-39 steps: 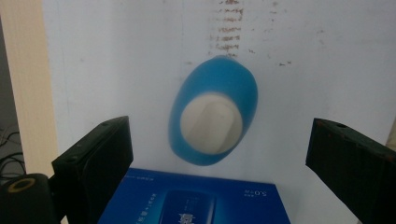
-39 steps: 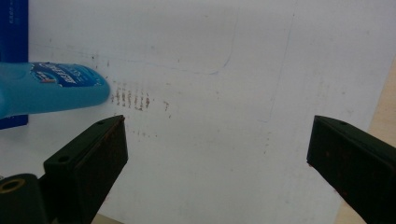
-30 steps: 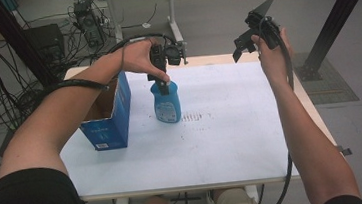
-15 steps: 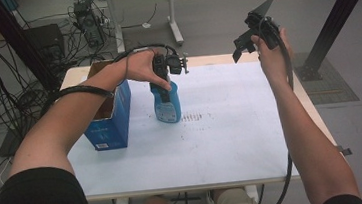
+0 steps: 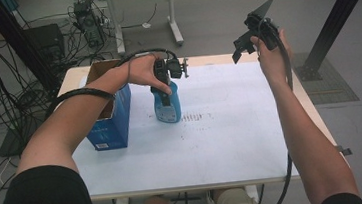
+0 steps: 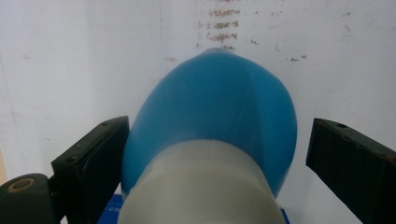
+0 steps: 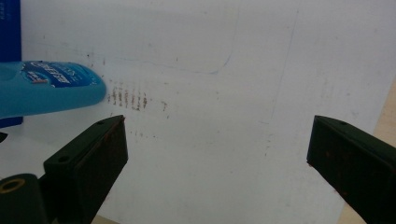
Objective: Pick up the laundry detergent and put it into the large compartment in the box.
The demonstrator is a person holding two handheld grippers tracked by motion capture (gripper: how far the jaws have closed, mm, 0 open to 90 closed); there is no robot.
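Note:
A blue bottle (image 5: 167, 108) with a white cap (image 6: 201, 186) stands upright on the white table (image 5: 233, 142), left of middle. My left gripper (image 5: 166, 91) points straight down over the bottle's top. In the left gripper view the bottle (image 6: 215, 107) sits between the two spread jaws; the left jaw is close to it and the right jaw stands clear, so the left gripper (image 6: 215, 130) is open. My right gripper (image 5: 251, 25) is held in the air above the table's far right edge, open and empty. The right gripper view (image 7: 217, 135) shows the bottle (image 7: 46, 86) off to its left.
A blue cardboard box (image 5: 108, 124) with an open top stands right beside the bottle on its left. Brown smudge marks (image 5: 198, 116) dot the table just right of the bottle. Cables and equipment lie on the floor beyond the left table edge.
My left hand and gripper have shifted slightly right and down over the bottle's top. The bottle has stayed in place and the right gripper has not moved.

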